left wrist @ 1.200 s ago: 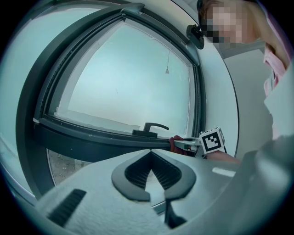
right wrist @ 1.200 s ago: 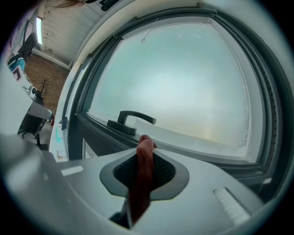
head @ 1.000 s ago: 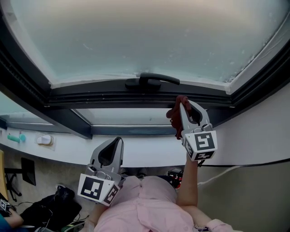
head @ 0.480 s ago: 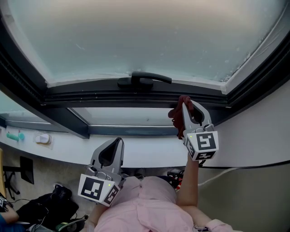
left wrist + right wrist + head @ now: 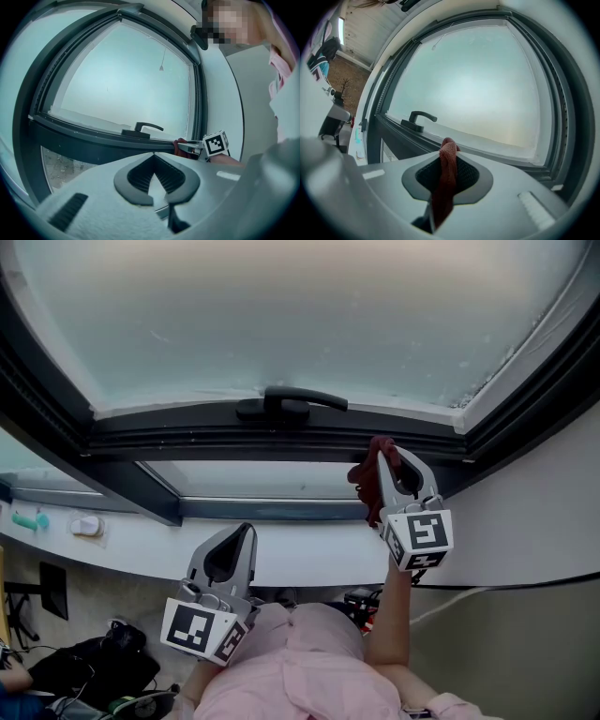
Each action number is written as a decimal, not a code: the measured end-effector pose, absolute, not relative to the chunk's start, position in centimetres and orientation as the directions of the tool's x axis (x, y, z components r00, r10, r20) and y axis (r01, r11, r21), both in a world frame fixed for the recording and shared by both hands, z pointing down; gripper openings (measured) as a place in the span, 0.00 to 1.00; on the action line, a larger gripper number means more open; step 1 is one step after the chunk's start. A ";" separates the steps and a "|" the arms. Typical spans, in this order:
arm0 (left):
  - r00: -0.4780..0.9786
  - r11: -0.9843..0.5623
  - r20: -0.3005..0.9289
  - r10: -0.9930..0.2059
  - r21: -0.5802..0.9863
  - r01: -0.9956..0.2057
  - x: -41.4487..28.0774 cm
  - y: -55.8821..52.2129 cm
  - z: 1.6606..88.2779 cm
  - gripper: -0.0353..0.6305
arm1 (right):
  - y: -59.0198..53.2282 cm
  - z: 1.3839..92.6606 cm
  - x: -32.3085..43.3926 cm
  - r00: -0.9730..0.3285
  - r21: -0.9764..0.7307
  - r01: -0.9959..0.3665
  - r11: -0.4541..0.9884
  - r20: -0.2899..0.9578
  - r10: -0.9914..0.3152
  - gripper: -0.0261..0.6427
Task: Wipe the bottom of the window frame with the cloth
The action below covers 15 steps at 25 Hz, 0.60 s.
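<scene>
Frosted glass fills the dark window frame (image 5: 216, 442), whose bottom rail runs unobstructed to either side. The red cloth (image 5: 364, 479), clenched in the right gripper's (image 5: 382, 454) jaws, is at that rail, right of the handle (image 5: 291, 404). The left gripper (image 5: 246, 532) hangs below the handle, jaws closed on nothing.

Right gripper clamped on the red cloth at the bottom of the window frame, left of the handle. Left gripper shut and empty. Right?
One thing is off: the cloth is to the right of the handle, not left, as the head view shows. The rest holds: the right gripper is clamped on the red cloth at the bottom of the window frame, and the left gripper is shut and empty.
</scene>
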<state>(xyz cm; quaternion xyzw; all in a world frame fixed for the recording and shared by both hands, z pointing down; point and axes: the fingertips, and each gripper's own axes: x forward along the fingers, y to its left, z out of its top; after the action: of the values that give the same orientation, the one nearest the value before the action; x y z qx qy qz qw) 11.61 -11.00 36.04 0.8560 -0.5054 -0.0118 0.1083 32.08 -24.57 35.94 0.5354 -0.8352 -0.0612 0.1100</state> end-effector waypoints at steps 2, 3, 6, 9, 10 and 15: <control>0.492 -0.469 0.089 -0.866 0.197 -0.861 11.8 -11.0 36.1 0.05 | -24.6 36.0 32.6 -0.393 0.221 -0.885 0.410 0.119 -0.912 0.11; 0.493 -0.470 0.089 -0.865 0.197 -0.860 11.9 -11.0 36.1 0.05 | -24.6 36.0 32.9 -0.386 0.221 -0.888 0.404 0.120 -0.915 0.11; 0.498 -0.474 0.090 -0.863 0.199 -0.858 12.0 -11.0 36.2 0.05 | -24.7 36.1 34.0 -0.362 0.221 -0.898 0.381 0.121 -0.924 0.11; 0.501 -0.477 0.088 -0.861 0.203 -0.855 11.9 -11.0 36.2 0.05 | -24.8 36.0 35.3 -0.330 0.222 -0.910 0.350 0.122 -0.936 0.11; 0.502 -0.478 0.088 -0.860 0.205 -0.854 11.9 -11.0 36.2 0.05 | -24.8 36.0 35.8 -0.319 0.222 -0.914 0.339 0.123 -0.940 0.11; 0.509 -0.484 0.089 -0.856 0.208 -0.850 12.0 -10.9 36.3 0.05 | -24.9 36.1 37.3 -0.282 0.216 -0.928 0.304 0.129 -0.951 0.11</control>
<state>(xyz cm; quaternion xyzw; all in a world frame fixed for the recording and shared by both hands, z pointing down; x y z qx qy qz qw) 12.04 -10.92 36.25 0.8613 -0.4952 -0.0134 0.1130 37.34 -24.87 36.14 0.5878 -0.7990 -0.0494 0.1169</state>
